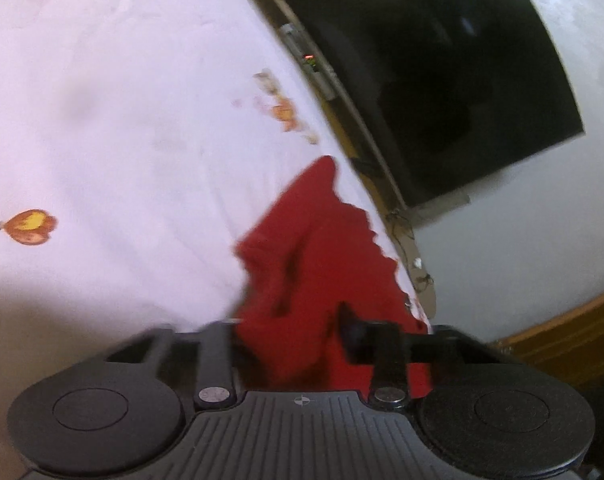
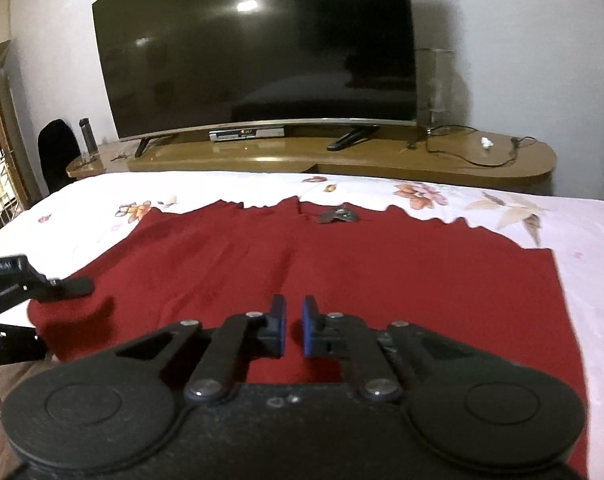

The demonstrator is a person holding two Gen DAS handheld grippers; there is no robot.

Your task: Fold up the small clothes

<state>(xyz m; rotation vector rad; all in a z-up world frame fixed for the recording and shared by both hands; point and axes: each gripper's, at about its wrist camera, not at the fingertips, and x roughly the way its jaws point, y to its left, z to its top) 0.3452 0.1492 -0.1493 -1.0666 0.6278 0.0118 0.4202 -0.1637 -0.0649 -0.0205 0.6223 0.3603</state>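
A dark red garment [image 2: 322, 272] is lying spread across the white flowered bedsheet [image 2: 582, 232], its scalloped far edge pointing toward the foot of the bed. A small grey piece [image 2: 338, 215] is sitting on the cloth near that far edge; what it is cannot be told.

The right gripper [image 2: 293, 328] is hovering low over the near middle of the garment, its blue-padded jaws standing a narrow gap apart with nothing between them, only red cloth showing beneath.

The left gripper [image 2: 68, 285] is reaching in at the garment's near left corner. In its own blurred view the red cloth [image 1: 322, 264] is bunching up between and over its fingers [image 1: 352, 330], lifted off the sheet; whether the jaws are pinching it or merely lying under it cannot be told.

Beyond the bed a wooden TV bench [image 2: 342, 156] is carrying a large dark television [image 2: 254, 48], a silver set-top box [image 2: 246, 133], a loose black cable [image 2: 474, 148] and a dark bottle [image 2: 87, 134]. A black chair [image 2: 56, 148] is standing beside the bench's left end.
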